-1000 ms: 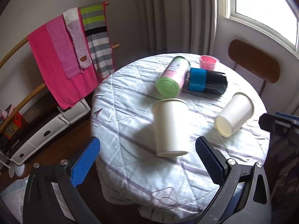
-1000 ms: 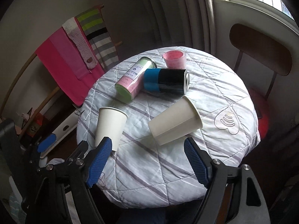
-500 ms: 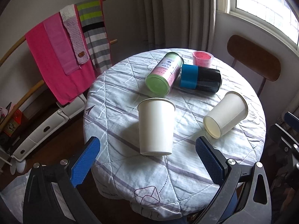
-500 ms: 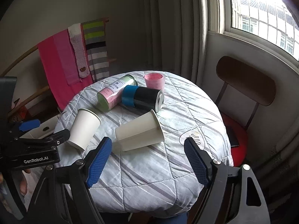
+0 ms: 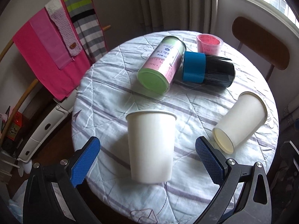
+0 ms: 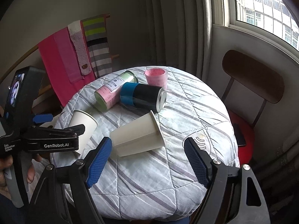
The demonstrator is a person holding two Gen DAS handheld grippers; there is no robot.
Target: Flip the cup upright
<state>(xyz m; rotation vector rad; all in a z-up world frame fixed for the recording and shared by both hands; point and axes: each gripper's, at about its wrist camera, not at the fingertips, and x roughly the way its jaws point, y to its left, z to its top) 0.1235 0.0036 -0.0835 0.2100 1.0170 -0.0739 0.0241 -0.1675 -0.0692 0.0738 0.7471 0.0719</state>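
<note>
A white paper cup (image 5: pixel 240 122) lies on its side on the round quilted table (image 5: pixel 112 100), base toward me; it also shows in the right wrist view (image 6: pixel 137 137). A second white paper cup (image 5: pixel 151 145) stands upright near the table's front left edge, also seen in the right wrist view (image 6: pixel 83 125). My left gripper (image 5: pixel 147 160) is open, its blue pads either side of the upright cup without touching. My right gripper (image 6: pixel 147 160) is open and empty, just in front of the lying cup. The left gripper's body (image 6: pixel 43 140) partly hides the upright cup in the right wrist view.
A pink-and-green canister (image 5: pixel 161 66) and a blue-and-black can (image 5: pixel 207 71) lie on their sides at the table's back. A pink cup (image 5: pixel 208 43) stands behind them. A wooden chair (image 6: pixel 252 76) is to the right; a rack with pink and striped towels (image 5: pixel 50 50) is to the left.
Both grippers have drawn in toward the table. The left gripper now straddles the upright cup; the right gripper is closer to the lying cup. The cups have not moved.
</note>
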